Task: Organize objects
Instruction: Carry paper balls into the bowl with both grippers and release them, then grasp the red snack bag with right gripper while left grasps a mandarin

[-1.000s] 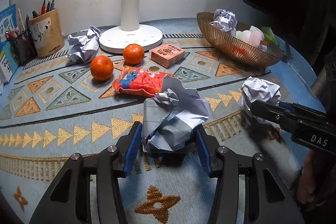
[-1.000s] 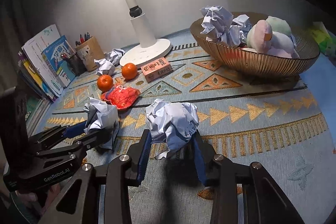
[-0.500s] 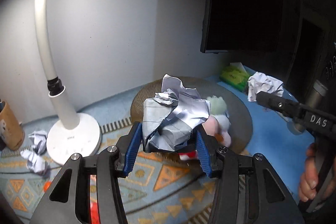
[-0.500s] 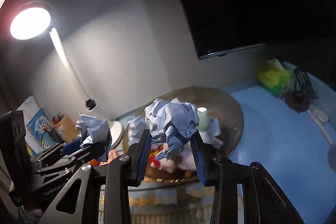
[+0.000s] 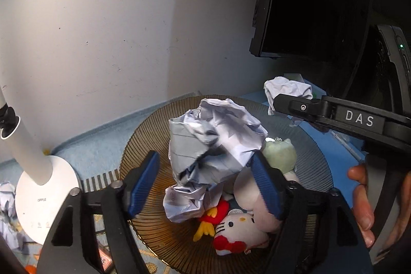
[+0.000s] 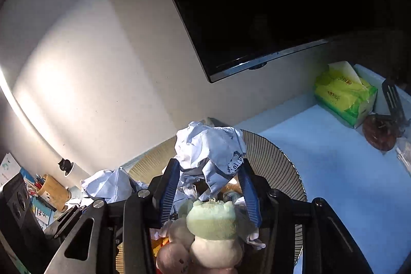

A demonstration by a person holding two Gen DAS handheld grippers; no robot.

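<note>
Both grippers had travelled from the patterned rug to above the ribbed bowl [image 5: 143, 150], each carrying its crumpled paper along. Behind the bowl the pale wall [image 5: 102, 30] closed off the back, and a dark monitor [image 6: 257, 4] hung over the far right corner — open room lay only over the blue tabletop [image 6: 334, 158] to the right, up to the green tissue pack [image 6: 344, 91] by the wall. The white lamp base [image 5: 38, 197] stood just beside the bowl's left rim.

The left gripper [image 5: 205, 184] was letting go: its jaws were opening, the left blue pad standing clear of the larger paper ball [image 5: 213, 140], which sat between them over the bowl's middle, above another crumpled sheet [image 5: 185, 202] and the plush toys [image 5: 239, 227] already inside.

The right gripper [image 6: 208, 186] was also opening, its paper wad [image 6: 208, 148] between the pads over the bowl's far rim, above a green plush [image 6: 213, 220]; whether the pads pressed on it could not be told. A hand [image 5: 364, 202] held the right gripper's handle near the bowl's right edge.
</note>
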